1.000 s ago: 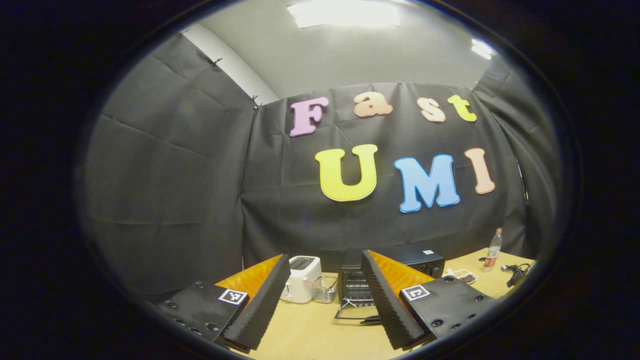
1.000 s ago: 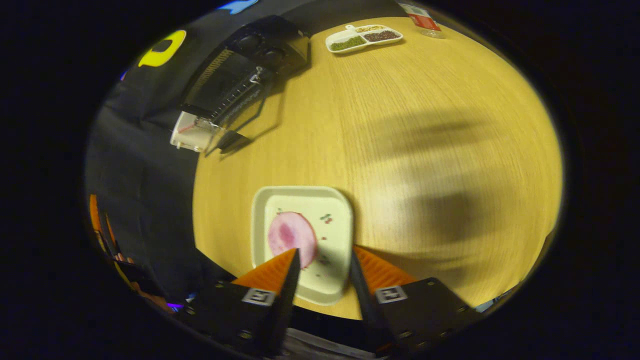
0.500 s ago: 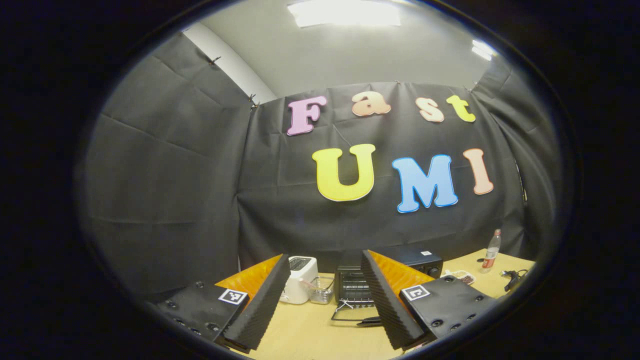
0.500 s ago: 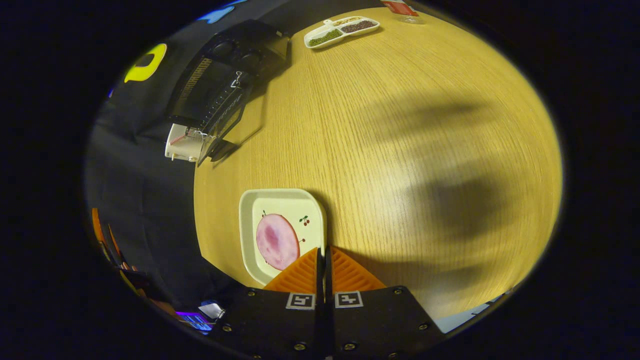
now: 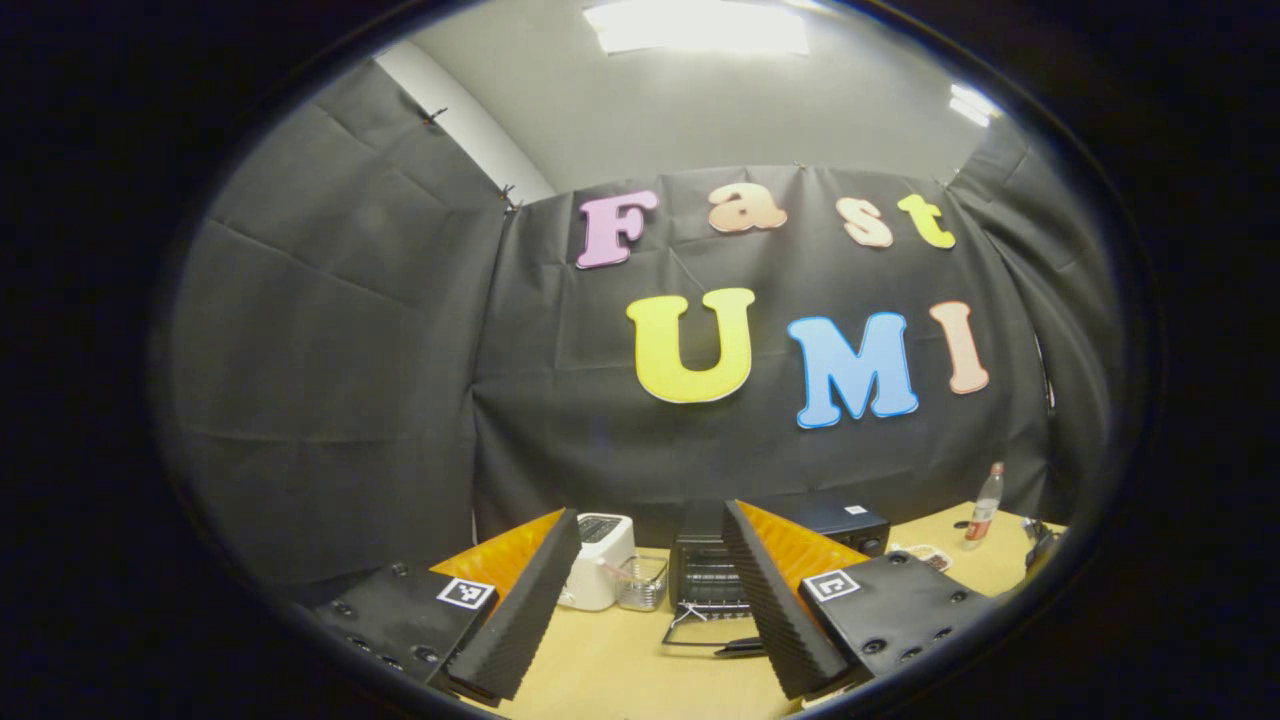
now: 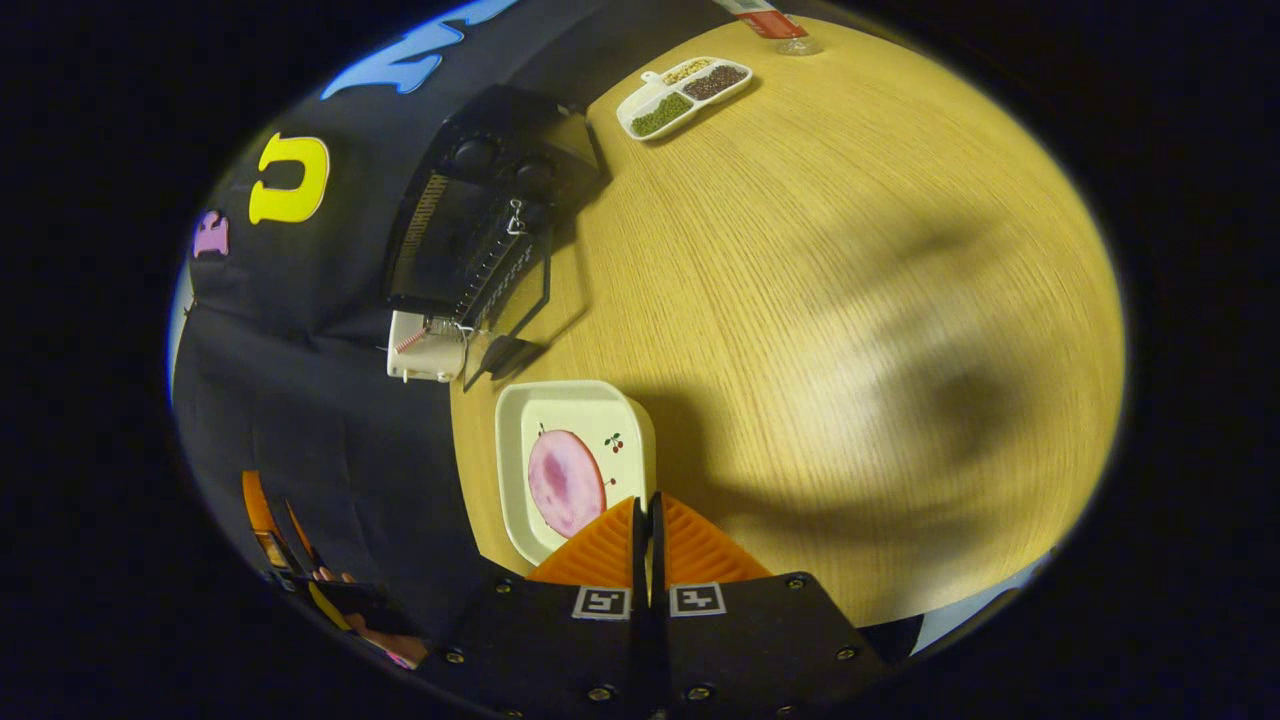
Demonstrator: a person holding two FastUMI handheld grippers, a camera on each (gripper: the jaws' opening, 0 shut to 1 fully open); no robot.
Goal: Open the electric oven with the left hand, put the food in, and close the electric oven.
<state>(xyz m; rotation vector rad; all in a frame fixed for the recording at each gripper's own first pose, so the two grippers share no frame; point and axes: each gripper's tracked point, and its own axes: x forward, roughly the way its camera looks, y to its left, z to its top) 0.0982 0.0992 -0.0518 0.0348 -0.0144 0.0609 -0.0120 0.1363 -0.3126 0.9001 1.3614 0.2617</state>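
left gripper [image 5: 650, 560]: jaws wide, holding nothing | right gripper [image 6: 647, 505]: clamped on square cream plate's [image 6: 520, 410] rim, contact hidden | pink round ham slice [image 6: 566, 482] on plate | black electric oven [image 6: 480, 230]: door down, interior dark

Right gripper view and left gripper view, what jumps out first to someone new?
In the right gripper view, the right tongs are shut on the rim of a pale plate carrying a pink slice of food. Beyond it the black oven stands with its door dropped open, framed between the open left tongs.
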